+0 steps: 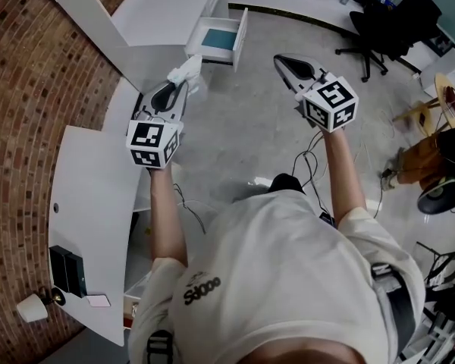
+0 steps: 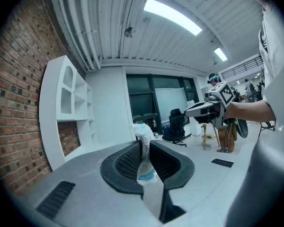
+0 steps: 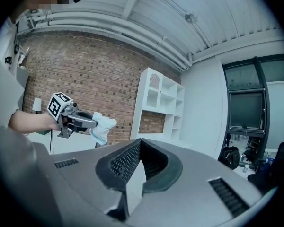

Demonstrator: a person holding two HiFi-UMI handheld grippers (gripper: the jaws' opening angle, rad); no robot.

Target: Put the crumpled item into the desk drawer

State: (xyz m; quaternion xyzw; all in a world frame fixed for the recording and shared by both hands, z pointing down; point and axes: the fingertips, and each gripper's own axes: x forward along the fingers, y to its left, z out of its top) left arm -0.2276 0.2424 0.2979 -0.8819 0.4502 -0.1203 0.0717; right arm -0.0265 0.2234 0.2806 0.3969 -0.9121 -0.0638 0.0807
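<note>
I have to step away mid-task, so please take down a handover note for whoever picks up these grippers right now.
Left gripper: shut on the crumpled item, held up in the air.
Right gripper: shut, nothing between its jaws, level with the left one.
Drawer: open, ahead of both grippers.
Done: item gripped, drawer open.
Left: carry the item over the drawer and release it inside.
</note>
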